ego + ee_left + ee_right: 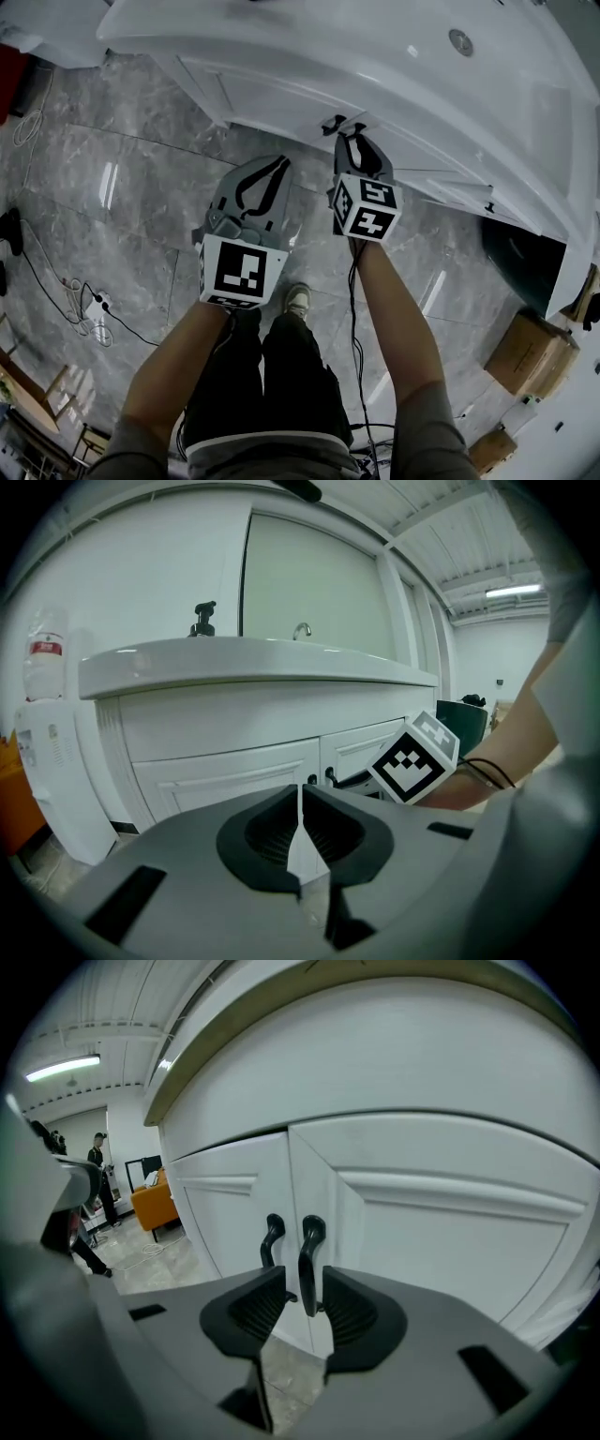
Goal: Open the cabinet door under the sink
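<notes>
The white cabinet (309,103) under the sink has two doors that meet at a pair of black handles (333,122). My right gripper (349,139) is up against them. In the right gripper view its jaws stand open around the right-hand handle (309,1251), one pad on each side with small gaps; the left-hand handle (271,1239) stays outside the right gripper (302,1281). My left gripper (279,163) hangs a little back from the doors, shut and empty. The left gripper (300,799) looks at the left door (225,780) and the right gripper's marker cube (412,761).
The sink basin (394,56) overhangs the doors. A white water dispenser (42,761) stands left of the vanity. Cables and a power strip (89,305) lie on the grey tiled floor, cardboard boxes (530,352) and a dark bin (516,253) at the right. My shoe (298,300) is below.
</notes>
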### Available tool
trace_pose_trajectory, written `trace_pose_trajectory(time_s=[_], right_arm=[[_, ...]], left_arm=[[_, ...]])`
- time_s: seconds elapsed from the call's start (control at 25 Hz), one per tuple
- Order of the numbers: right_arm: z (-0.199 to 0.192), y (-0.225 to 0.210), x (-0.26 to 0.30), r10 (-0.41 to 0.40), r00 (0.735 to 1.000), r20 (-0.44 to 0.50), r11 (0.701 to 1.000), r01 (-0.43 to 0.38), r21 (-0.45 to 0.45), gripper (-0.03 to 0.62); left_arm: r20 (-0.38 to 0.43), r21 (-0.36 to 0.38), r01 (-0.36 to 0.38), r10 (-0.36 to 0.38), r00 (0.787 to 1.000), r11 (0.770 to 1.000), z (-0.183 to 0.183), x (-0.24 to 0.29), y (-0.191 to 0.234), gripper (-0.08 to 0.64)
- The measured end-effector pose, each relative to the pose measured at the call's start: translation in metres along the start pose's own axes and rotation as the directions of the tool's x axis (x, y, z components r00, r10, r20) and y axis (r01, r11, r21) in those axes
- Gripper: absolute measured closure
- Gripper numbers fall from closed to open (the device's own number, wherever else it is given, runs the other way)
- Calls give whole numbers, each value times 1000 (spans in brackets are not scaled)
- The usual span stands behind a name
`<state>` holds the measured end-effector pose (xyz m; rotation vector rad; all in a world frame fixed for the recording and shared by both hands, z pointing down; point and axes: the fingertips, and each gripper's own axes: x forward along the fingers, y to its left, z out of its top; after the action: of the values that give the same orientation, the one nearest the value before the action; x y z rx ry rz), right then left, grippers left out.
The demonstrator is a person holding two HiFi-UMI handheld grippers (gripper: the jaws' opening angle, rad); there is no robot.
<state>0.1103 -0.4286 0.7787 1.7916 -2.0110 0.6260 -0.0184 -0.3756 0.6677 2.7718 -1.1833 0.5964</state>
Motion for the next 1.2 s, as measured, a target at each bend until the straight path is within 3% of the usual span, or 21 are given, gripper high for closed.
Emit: trace_pose_trajectory(time_s=[0.12,0.36,0.52,0.64,0.8,1.2], right_arm=[[3,0,8,-34,999,24,999,34,6,463],[6,-5,7,-137,989,50,990,137,17,532],[4,-3,3,-156,986,62,988,155,19,537],[-3,2,-6,-142,988,62,990,142,7,537],[-20,13,-31,-111,991,70,994,111,-3,537],[-57,28,-86,32,995,98,995,-23,-93,538]], left_arm=[[-6,-11,8,-8,1000,1000,-9,3,1,531],[-18,-32,20,-20,1000,999,-16,4,0,532],[-32,-29,26,-27,999,999,-20,3,-1,532],[-42,-34,32,-33,999,999,-25,2,-5,531],[14,-63,80,-79,997,995,-19,-5,-22,532],[27,-75,230,-229,973,970,-32,-20,-106,532]])
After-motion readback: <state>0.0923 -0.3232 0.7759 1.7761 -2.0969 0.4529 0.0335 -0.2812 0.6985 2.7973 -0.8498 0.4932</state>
